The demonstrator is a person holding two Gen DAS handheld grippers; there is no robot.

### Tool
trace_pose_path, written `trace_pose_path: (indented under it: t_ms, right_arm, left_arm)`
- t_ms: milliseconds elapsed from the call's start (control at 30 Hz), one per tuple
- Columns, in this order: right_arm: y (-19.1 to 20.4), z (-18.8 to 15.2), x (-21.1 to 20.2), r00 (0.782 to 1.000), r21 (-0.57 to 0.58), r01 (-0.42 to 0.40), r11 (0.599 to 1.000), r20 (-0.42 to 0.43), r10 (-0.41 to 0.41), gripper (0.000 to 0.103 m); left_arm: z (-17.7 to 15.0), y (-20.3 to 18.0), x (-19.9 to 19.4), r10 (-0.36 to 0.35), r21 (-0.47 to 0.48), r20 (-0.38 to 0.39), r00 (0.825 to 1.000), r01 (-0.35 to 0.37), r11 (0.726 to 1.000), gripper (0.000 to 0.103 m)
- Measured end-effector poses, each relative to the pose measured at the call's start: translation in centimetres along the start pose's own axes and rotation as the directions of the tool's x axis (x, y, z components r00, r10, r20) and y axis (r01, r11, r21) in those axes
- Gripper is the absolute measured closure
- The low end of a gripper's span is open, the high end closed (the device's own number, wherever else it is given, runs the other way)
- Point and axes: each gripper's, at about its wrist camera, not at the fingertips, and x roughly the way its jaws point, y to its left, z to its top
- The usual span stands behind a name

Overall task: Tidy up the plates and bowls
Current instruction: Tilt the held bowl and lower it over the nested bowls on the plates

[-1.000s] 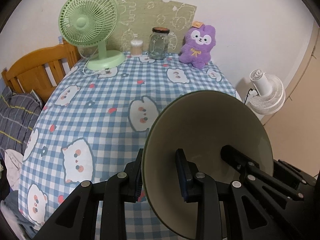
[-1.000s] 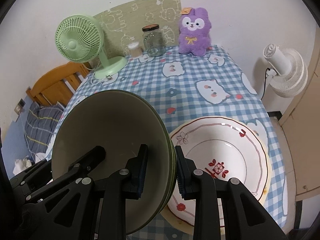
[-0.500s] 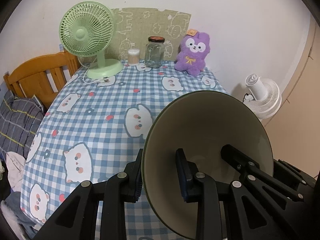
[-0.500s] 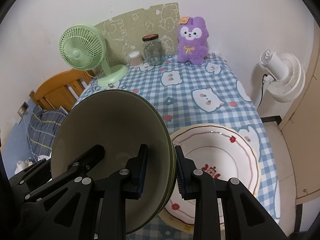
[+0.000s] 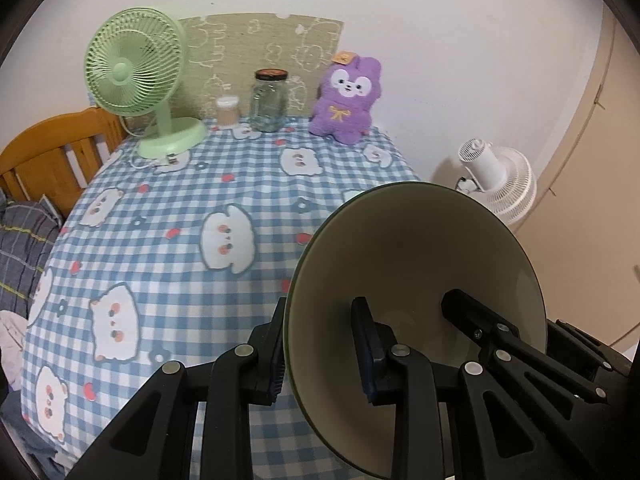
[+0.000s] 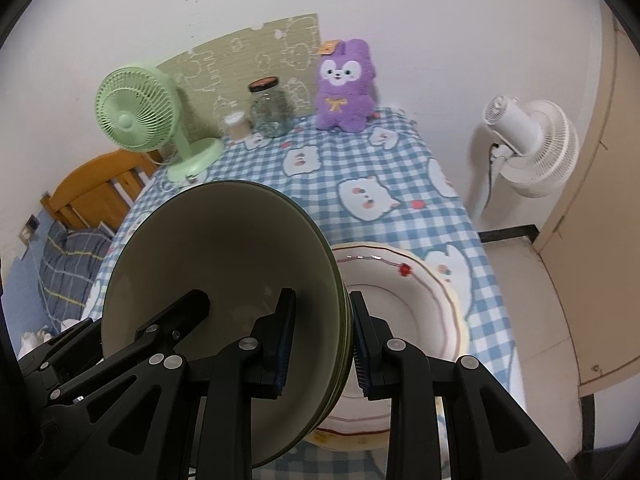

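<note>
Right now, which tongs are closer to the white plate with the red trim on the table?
The right tongs. They clamp the green bowls just above the white plate; the left tongs grip the bowls' far rim, farther away.

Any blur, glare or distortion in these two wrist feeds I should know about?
Left wrist: sharp, fisheye bends the table edge, dark corners, no glare on the green bowls. Right wrist: slight blur on the white plate; the stack's interior is shadowed.

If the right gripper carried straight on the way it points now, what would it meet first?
Most likely the white floral plate lying on the checked tablecloth. The right gripper, its jaws clamped on the rim of the green bowls, points down towards the plate; depth is hard to judge.
</note>
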Motion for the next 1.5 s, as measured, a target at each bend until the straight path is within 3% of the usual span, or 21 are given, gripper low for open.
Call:
trace_pose_path:
  t_ms: [433, 1000, 1500]
  right_arm:
    - [-4.1, -0.8, 0.2, 0.998, 0.051, 0.058, 0.997, -0.033, -0.057, 0.072]
    - [-6.0, -1.0, 3.9, 0.989, 0.08, 0.066, 0.995, -0.139, -0.054, 0.072]
    - [-6.1, -0.1, 5.4, 0.988, 0.076, 0.072, 0.994, -0.145, -0.061, 0.072]
  left_arm:
    - [-0.3, -3.4, 2.4, -0.046, 0.028, -0.057, 0.997, 0.047, 0.998, 0.077]
    - [-0.4, -3.7, 6.1, -0.027, 0.029, -0.165, 0.986, 0.032, 0.999, 0.077]
    - [0.6, -3.6, 7.2, -0.03, 0.035, -0.163, 0.986, 0.036, 0.999, 0.076]
